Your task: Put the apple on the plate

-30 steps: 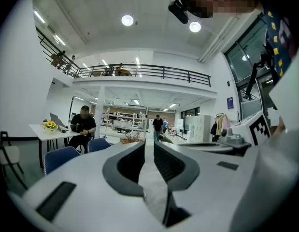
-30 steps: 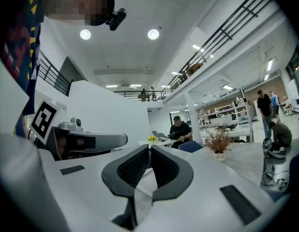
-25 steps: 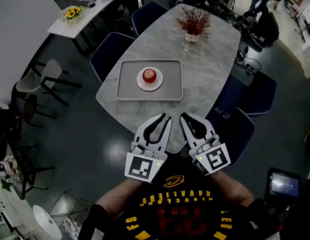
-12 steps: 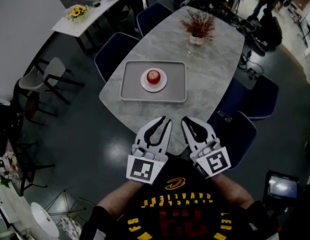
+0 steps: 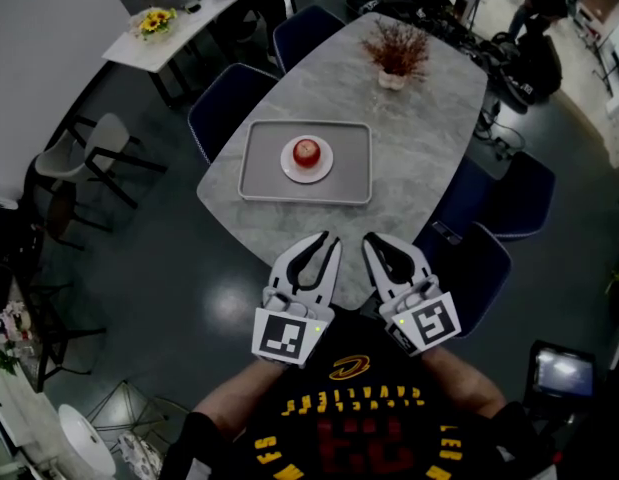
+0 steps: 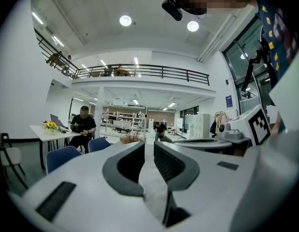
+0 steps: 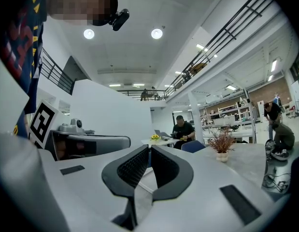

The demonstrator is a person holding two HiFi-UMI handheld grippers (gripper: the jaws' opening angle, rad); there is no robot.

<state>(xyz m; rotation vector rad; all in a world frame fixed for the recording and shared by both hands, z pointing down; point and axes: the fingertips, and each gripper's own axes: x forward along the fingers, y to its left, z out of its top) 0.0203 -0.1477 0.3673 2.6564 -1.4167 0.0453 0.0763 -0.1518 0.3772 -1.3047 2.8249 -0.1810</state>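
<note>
Both grippers are held side by side at the near edge of the table [image 5: 419,118], at the 6 o'clock side of the head view, close to the person's chest. Left gripper [image 5: 329,236]: jaws drawn together to a thin slit, nothing between them; its own view [image 6: 149,146] confirms this and looks out level across the room. Right gripper [image 5: 369,238]: jaws likewise closed and empty, confirmed in its own view [image 7: 149,149]. Neither gripper touches any item on the table. Apple [image 5: 306,151]: red, resting on the middle of the white plate [image 5: 289,164], at 12 o'clock from the grippers and well apart from them. Plate: sits near the centre of a grey rectangular tray [image 5: 257,173], which lies flat on the marble-patterned tabletop. Potted dried plant [image 5: 394,53]: upright, at about 1 o'clock from the tray, clear of it. Blue chair [image 5: 224,108]: against the table edge at about 10 o'clock from the tray.
</note>
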